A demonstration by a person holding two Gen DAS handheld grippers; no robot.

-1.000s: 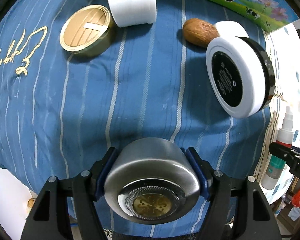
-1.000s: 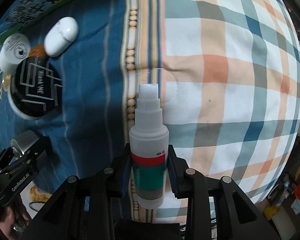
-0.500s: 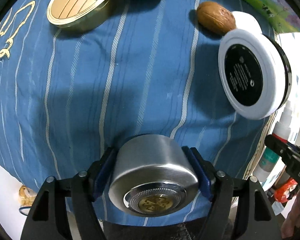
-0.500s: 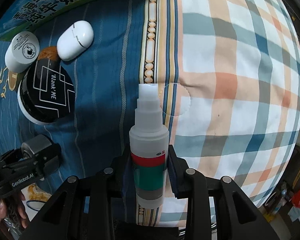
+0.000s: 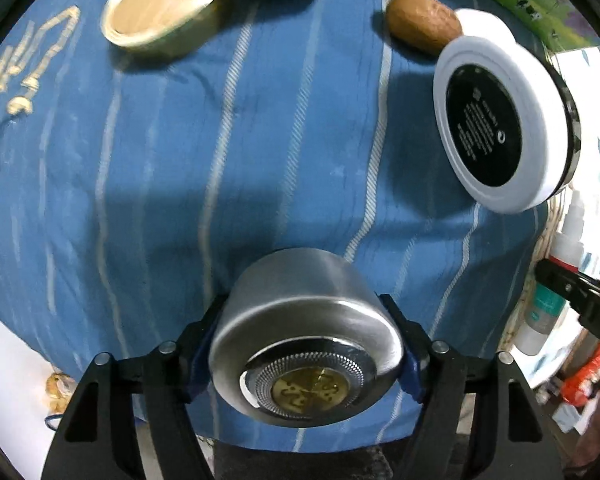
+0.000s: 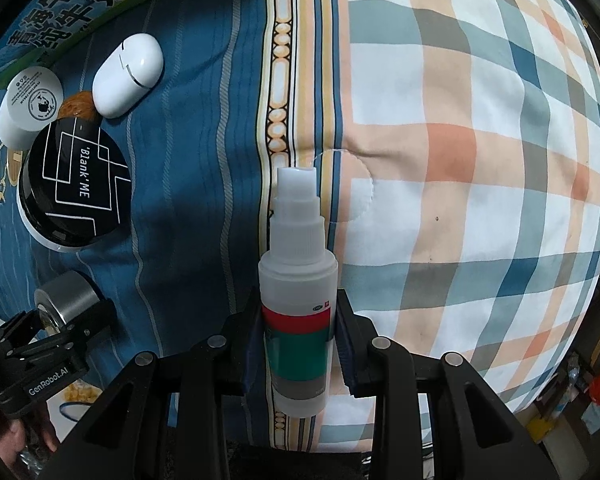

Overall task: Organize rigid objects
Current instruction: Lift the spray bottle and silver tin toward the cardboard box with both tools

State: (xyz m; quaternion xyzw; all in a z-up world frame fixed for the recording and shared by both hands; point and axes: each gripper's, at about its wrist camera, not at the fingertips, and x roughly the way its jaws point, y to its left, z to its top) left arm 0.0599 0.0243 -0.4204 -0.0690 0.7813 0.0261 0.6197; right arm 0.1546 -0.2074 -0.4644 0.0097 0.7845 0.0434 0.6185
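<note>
Item one: your left gripper (image 5: 306,344) is clamped on a steel cylinder (image 5: 300,332), jaws pressed to its rounded sides, the end with the gold emblem facing the camera. That side grip probably stops it from rolling.

Item two: your right gripper (image 6: 298,344) is clamped on a spray bottle (image 6: 298,280) at its label band, nozzle pointing away, held above the seam where the blue striped cloth (image 6: 188,168) meets the plaid cloth (image 6: 480,140).

Item three, farther off on the blue cloth: a black-lidded jar (image 6: 74,188) propped on its edge, a brown nut (image 5: 422,22) touching it behind, a white capsule case (image 6: 127,75), a white tub (image 6: 28,104), and a gold tin (image 5: 164,4).

These lie close together, which suggests a collecting spot for both held pieces.
</note>
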